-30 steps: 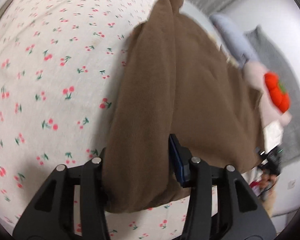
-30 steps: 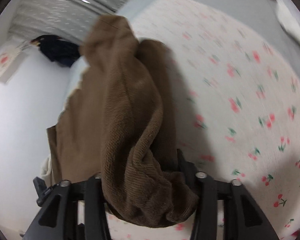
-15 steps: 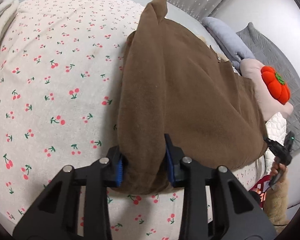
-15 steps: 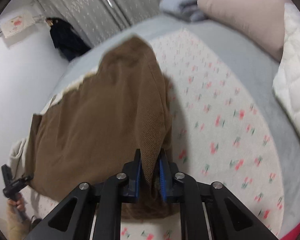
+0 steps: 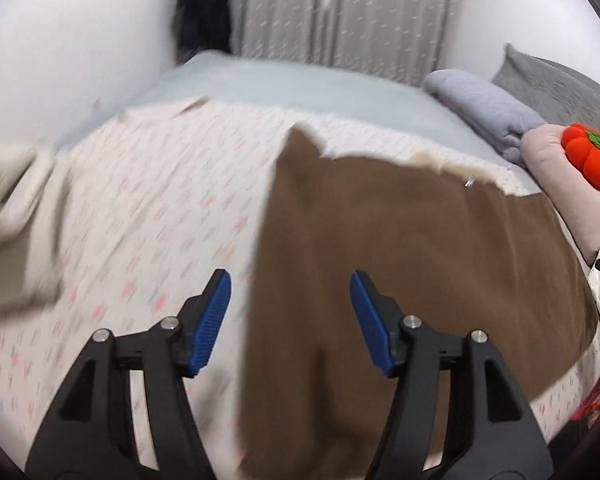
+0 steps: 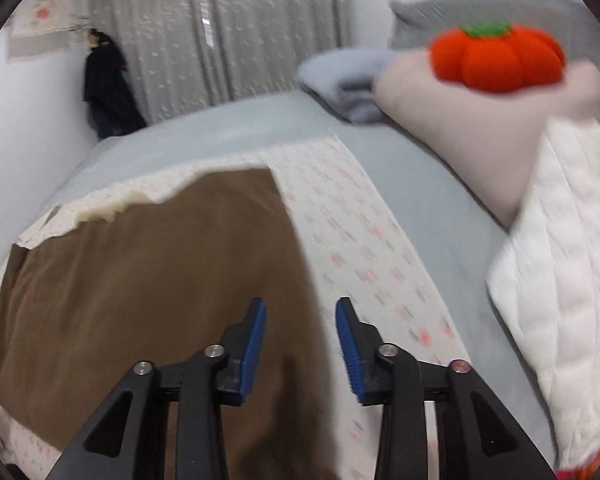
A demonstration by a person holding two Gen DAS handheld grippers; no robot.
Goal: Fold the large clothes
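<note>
Left gripper (image 5: 290,312): fingers opening, nothing between them; garment (image 5: 400,264) released a moment ago.
Right gripper (image 6: 300,342): fingers opening, likewise empty.
Change: both held the brown garment half a second back; now it lies flat on the bed (image 6: 228,136), under both fingers toward 12 o'clock.
Judgement: this fold laid.

An orange pumpkin plush (image 6: 496,58) sits on a pink pillow (image 6: 460,128); left of the pillow lies a folded grey blanket (image 6: 340,80), with grey curtains (image 6: 220,32) behind.
</note>
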